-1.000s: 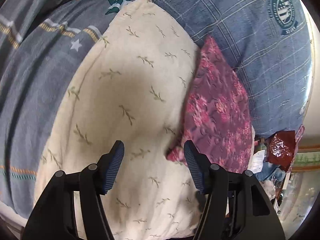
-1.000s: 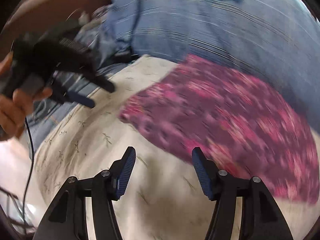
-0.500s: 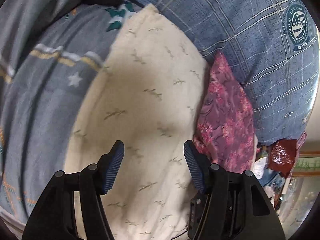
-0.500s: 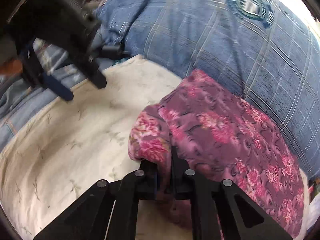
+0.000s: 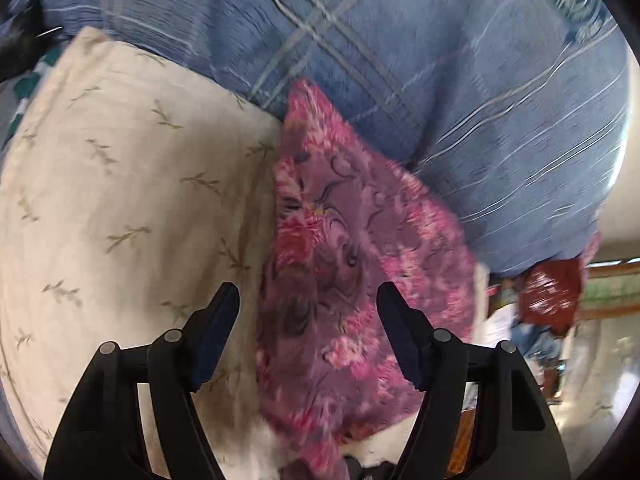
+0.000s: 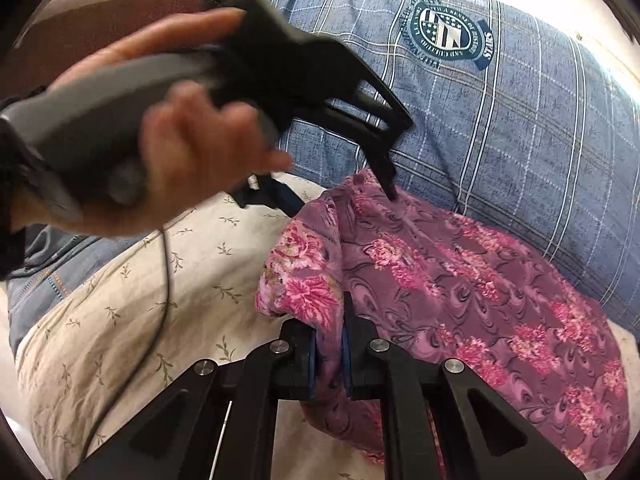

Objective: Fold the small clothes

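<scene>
A small purple garment with pink flowers (image 5: 352,248) lies on a cream leaf-print cloth (image 5: 120,200), against a blue checked pillow. My left gripper (image 5: 308,304) is open, its jaws spread above the garment's near part. In the right wrist view my right gripper (image 6: 328,344) is shut on a bunched edge of the purple garment (image 6: 460,280) and lifts it a little. The left gripper (image 6: 352,168) shows there too, held in a hand, one finger tip touching the garment's far corner.
The blue checked pillow (image 6: 500,100) with a round crest lies behind the garment. A blue-grey striped cloth (image 6: 44,272) lies at the left. A red bag (image 5: 552,292) and clutter sit off the bed's right edge.
My right gripper has shut on the garment's edge and raised it. My left gripper has swung right, from over the cream cloth to over the purple garment.
</scene>
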Motion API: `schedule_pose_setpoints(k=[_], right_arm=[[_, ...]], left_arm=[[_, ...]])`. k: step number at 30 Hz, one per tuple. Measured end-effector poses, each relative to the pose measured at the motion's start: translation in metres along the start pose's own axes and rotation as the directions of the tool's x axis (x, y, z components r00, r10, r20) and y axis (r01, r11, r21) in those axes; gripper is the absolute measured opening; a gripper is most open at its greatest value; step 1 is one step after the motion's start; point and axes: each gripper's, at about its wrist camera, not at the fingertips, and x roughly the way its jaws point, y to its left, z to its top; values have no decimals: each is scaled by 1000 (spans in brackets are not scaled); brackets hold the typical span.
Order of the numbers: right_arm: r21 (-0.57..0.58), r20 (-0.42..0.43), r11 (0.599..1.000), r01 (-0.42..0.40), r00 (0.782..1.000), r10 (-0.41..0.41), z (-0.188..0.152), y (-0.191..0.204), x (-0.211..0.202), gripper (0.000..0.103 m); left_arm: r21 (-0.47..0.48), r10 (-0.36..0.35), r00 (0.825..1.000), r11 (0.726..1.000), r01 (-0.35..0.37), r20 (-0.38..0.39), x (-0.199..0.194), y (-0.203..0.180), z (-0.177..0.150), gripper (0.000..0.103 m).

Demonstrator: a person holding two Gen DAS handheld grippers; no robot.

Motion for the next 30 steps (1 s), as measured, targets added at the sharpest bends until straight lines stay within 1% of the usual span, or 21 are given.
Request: schedule_pose_setpoints(k=[1, 2, 3, 4, 6, 8, 10, 13, 17, 19, 21, 23, 25, 27, 28, 29, 30], right_arm=[[7, 0, 1000, -9, 1000, 9, -1, -1, 0, 9], [16, 1, 1000, -17, 1000, 17, -2, -2, -1, 9], [21, 1, 1000, -21, 1000, 21, -3, -3, -1, 9], [21, -1, 999, -27, 1000, 27, -3, -5, -2, 9], [39, 1, 998, -39, 999, 39, -5, -10, -3, 9], [59, 3, 997, -51, 999, 51, -5, -15, -5, 9], [89, 9, 994, -65, 998, 64, -5, -22, -10, 9], [151, 32, 984, -93, 995, 89, -4, -36, -27, 9], [213, 69, 972, -105, 993, 92, -8, -59, -60, 9], [257, 76, 960, -108, 993, 91, -14, -76, -75, 9], [319, 77, 942, -108, 993, 87, -24, -99, -88, 9], [402, 75, 909, -108, 994, 84, -38, -129, -97, 9], [485, 73, 868, -104, 994, 78, -56, -157, -101, 9], [561, 66, 821, -107, 994, 85, -75, -182, -99, 9], [603, 66, 788, -123, 992, 104, -85, -194, -94, 10], [643, 66, 754, -138, 990, 125, -96, -206, -89, 10], [670, 68, 727, -152, 987, 144, -107, -213, -83, 15]], left_arm=[[8, 6, 1000, 1000, -6, -9, 6, -3, 0, 68], [25, 12, 1000, 1000, -12, -3, 9, -7, -1, 61], [49, 16, 1000, 999, -16, 2, 11, -11, -2, 31], [79, 34, 999, 996, -34, 0, 13, -15, -3, 13], [104, 63, 998, 992, -65, 27, 11, -21, -7, 12], [120, 76, 996, 989, -82, 56, 5, -27, -11, 11], [124, 75, 994, 989, -84, 74, 0, -37, -14, 11], [145, 56, 994, 987, -69, 94, -13, -57, -22, 11], [209, 21, 993, 977, -44, 114, -26, -103, -36, 11], [253, 16, 993, 966, -46, 119, -24, -129, -44, 11], [294, 13, 993, 955, -46, 113, -14, -158, -53, 11], [327, 17, 995, 944, -48, 98, 4, -184, -61, 11], [350, 35, 996, 935, -62, 82, 26, -204, -67, 11], [353, 74, 995, 931, -94, 70, 55, -219, -71, 11], [351, 107, 992, 928, -121, 61, 74, -225, -72, 12], [347, 127, 991, 928, -137, 53, 84, -226, -71, 12], [333, 158, 987, 929, -163, 40, 99, -226, -70, 14]])
